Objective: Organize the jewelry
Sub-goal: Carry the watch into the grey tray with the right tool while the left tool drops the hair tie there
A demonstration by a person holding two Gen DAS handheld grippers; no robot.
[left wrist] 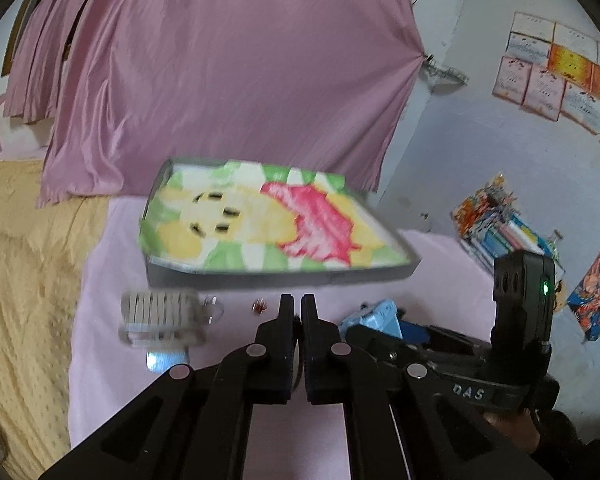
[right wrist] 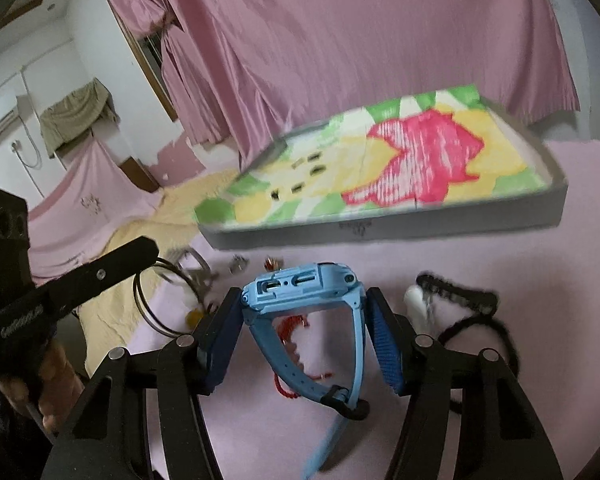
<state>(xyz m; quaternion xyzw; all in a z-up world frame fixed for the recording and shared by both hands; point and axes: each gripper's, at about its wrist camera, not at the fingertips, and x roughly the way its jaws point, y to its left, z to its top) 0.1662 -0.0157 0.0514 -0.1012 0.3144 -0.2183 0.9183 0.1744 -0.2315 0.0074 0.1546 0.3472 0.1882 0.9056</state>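
My right gripper (right wrist: 303, 293) is shut on a light blue smartwatch (right wrist: 304, 286), with its blue pads (right wrist: 382, 340) pressed on both sides of the case and the strap looping back towards the camera. My left gripper (left wrist: 298, 309) is shut, and a thin wire curve shows between its jaws. In the right wrist view the left gripper (right wrist: 150, 256) carries thin metal bangles (right wrist: 140, 308) hanging from its tip, above the pink sheet. A grey tray (left wrist: 284, 278) lined with a flowered cloth lies beyond both grippers, with several small dark pieces (left wrist: 216, 212) on the cloth.
On the pink sheet (right wrist: 560, 320) lie a clear comb-like clip (left wrist: 160, 320), a small red bead (left wrist: 259, 306), a red cord bracelet (right wrist: 292, 328), a black fuzzy band (right wrist: 460, 300) and a white piece (right wrist: 416, 304). A yellow blanket (left wrist: 24, 280) lies left and a pink curtain (left wrist: 228, 80) hangs behind.
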